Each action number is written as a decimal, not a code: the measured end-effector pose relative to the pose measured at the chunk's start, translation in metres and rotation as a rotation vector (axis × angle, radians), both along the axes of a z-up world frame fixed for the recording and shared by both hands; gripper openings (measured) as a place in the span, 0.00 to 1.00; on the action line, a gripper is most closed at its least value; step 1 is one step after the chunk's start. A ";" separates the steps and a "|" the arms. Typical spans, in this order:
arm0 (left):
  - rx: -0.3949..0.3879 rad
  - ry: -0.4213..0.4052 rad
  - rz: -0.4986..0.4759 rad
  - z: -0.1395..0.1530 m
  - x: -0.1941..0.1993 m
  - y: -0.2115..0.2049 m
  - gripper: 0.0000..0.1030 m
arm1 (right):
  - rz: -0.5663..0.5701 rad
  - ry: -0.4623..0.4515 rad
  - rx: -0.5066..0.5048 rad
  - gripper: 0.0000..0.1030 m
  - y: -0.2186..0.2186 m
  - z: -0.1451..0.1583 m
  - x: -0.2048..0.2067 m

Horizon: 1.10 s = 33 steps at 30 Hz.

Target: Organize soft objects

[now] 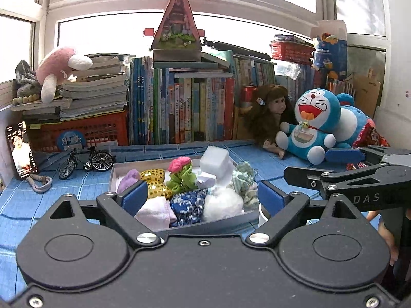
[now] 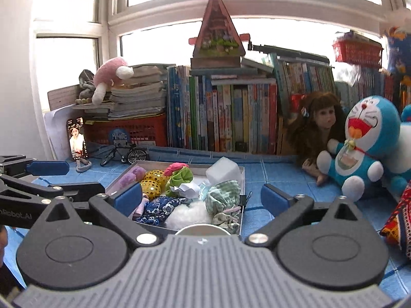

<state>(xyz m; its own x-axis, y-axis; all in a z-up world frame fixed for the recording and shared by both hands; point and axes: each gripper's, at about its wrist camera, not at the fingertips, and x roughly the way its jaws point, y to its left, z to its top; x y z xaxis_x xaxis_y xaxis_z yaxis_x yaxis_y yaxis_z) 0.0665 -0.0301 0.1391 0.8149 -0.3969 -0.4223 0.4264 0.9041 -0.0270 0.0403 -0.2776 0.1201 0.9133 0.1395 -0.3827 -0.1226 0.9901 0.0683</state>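
A shallow grey tray on the blue cloth holds several soft things: a white foam block, a gold sequin piece, a green and pink scrunchie, a blue patterned cloth, white fluff and a green checked cloth. My left gripper is open and empty just before the tray. My right gripper is open and empty beside it; it also shows in the left wrist view.
A Doraemon plush and a doll sit at the right. Books line the back. A model bicycle, a phone and a red crate stand at the left.
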 end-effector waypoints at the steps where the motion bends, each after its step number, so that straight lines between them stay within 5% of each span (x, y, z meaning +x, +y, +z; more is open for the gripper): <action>1: -0.004 -0.005 0.007 -0.003 -0.005 0.003 0.91 | 0.003 -0.007 -0.003 1.00 0.001 -0.001 -0.004; 20: -0.093 0.023 0.142 -0.050 -0.049 0.047 0.99 | -0.015 -0.100 -0.012 1.00 0.015 -0.040 -0.058; 33: -0.065 0.144 0.251 -0.098 -0.067 0.059 0.99 | -0.044 -0.025 -0.027 1.00 0.023 -0.085 -0.071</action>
